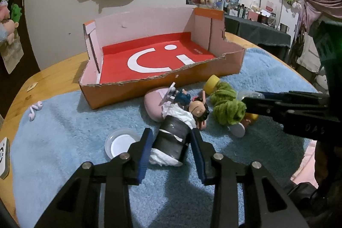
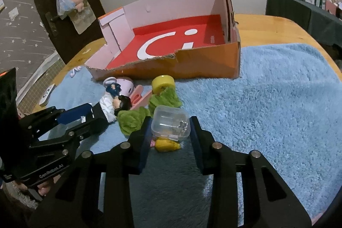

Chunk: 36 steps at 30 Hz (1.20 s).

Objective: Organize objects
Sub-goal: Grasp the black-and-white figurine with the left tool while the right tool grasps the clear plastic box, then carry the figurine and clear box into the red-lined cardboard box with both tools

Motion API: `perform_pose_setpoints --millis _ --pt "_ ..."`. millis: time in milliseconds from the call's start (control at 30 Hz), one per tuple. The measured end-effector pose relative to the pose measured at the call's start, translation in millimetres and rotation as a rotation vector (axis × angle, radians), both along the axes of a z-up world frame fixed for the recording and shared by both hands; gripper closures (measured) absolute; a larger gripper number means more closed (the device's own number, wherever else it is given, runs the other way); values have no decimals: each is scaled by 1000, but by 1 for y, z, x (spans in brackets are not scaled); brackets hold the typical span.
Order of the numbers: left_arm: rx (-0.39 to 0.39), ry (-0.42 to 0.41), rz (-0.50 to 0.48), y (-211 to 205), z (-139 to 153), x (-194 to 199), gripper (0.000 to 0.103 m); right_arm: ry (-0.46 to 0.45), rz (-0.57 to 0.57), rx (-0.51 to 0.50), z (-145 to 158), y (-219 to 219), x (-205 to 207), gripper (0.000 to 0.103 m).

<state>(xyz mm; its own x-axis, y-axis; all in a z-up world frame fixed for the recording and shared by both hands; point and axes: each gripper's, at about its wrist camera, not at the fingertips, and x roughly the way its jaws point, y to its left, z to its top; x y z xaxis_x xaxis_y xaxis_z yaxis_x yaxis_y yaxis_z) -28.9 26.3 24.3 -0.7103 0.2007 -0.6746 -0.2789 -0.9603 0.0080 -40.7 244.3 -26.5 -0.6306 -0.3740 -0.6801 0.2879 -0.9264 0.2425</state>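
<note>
An open orange cardboard box (image 1: 149, 57) with a red floor stands at the back of the blue mat, also in the right wrist view (image 2: 205, 63). My left gripper (image 1: 171, 149) closes around a black roll stuffed with white tissue (image 1: 173, 138); both pads touch it. My right gripper (image 2: 171, 131) closes on a small clear plastic case (image 2: 171, 123). In front of the box lie a doll figure (image 1: 197, 109), green yarn (image 1: 228, 106), a pink pouch (image 1: 155, 104) and a yellow cap (image 1: 211, 82).
A clear lid (image 1: 121, 142) lies left of the roll. Pink earbuds (image 1: 35, 109) lie at the mat's left edge. A white device (image 1: 4, 155) sits on the wooden table (image 1: 55, 76). The mat (image 2: 277, 110) is bare on the right.
</note>
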Motion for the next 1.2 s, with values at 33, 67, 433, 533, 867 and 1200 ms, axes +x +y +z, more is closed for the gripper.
perform_pose_setpoints --millis 33,67,433,533,867,1200 --pt "1 1 0 0 0 0 65 4 1 -1 1 0 0 70" --pt "2 2 0 0 0 1 65 9 3 -3 3 0 1 70" --pt "29 46 21 -5 16 4 65 36 24 -22 16 -6 0 70" --pt "38 59 26 -6 22 5 65 44 32 -22 20 -9 -1 70" --pt "38 90 38 -10 33 1 65 69 55 -16 30 -17 -6 70" --pt "44 116 54 -14 44 -6 65 89 62 -11 40 -21 -13 70"
